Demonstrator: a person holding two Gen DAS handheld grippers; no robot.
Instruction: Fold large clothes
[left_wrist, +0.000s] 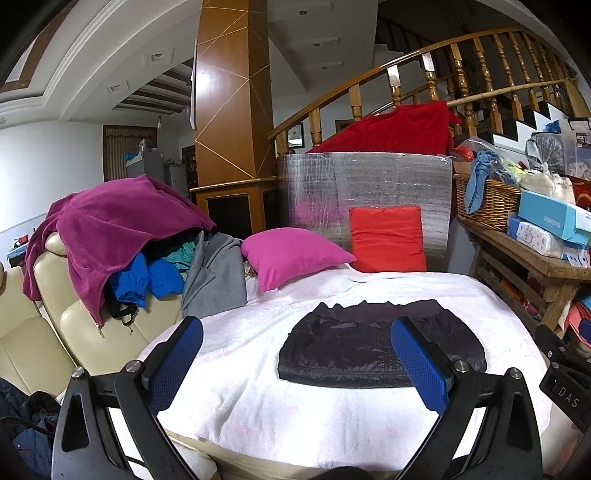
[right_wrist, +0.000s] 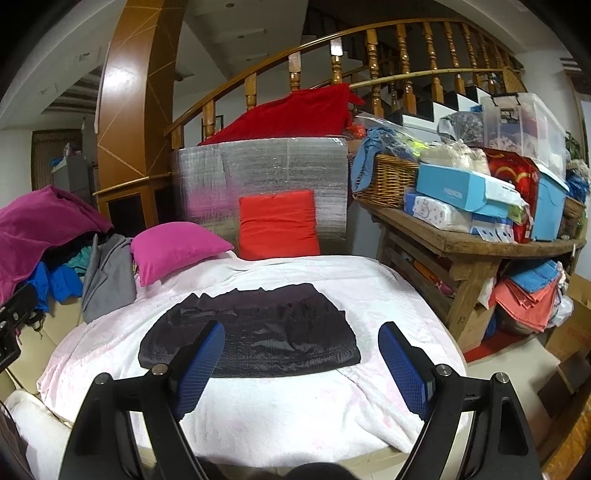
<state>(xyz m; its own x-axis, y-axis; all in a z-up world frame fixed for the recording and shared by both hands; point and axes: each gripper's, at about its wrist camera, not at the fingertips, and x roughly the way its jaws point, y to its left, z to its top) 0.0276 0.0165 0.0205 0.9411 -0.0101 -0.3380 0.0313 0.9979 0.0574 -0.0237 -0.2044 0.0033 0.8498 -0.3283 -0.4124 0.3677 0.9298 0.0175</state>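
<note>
Currently both sets of fingers, left gripper (left_wrist: 297, 363) and right gripper (right_wrist: 301, 363), gape empty; pinch dark garment (right_wrist: 251, 330) near corners evenly, fold flat on white blanket (right_wrist: 295, 413)

Legible marks are few. The letters "DAS" stand in white on the black gripper part (left_wrist: 565, 391) at the right edge of the left wrist view. Print on the blue box (right_wrist: 458, 194) is too small to read.

Ahead of the claw we see a pink pillow (left_wrist: 295, 254), a red cushion (left_wrist: 388, 238) and, rightward, a wicker basket (right_wrist: 388, 181).
</note>
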